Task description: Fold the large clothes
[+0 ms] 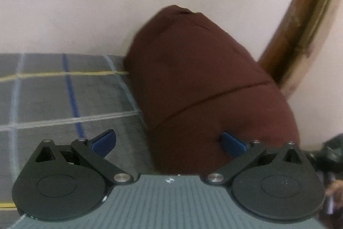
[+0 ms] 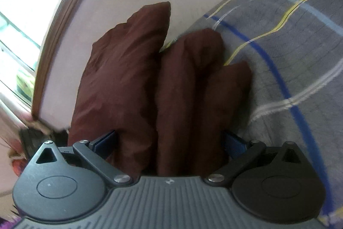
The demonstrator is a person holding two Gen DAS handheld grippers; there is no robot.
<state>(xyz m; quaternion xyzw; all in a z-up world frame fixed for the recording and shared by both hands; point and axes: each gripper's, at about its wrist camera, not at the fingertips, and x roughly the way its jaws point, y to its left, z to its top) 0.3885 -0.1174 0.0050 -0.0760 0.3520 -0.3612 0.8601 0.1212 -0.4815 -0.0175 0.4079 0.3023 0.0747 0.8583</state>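
Maroon cloth, a large garment, draped over a grey checked blanket on what is probably a bed, against a pale wall.

Left gripper: blue fingers spread wide. One pad over bare blanket, the other at the near edge of the garment. Nothing clamped. Placed thus, by judgement, to hover at a folded edge before taking hold. Horizontal seam or crease visible across the cloth in this view.

Right gripper: blue fingers spread wide, with bunched garment filling the gap between them. Three upright pleats gathered between the pads. Actual clamping force not discernible; pads at both flanks of the bundle, apparently in contact. Gathered thus, by judgement, to lift several layers at once instead of a single ply.

Wooden frame and window beside the bed, clear of the work.

Judged stage: mid-fold, garment partly bundled, not yet flat. Risk: loose pleats slipping out of the wide right-hand hold.
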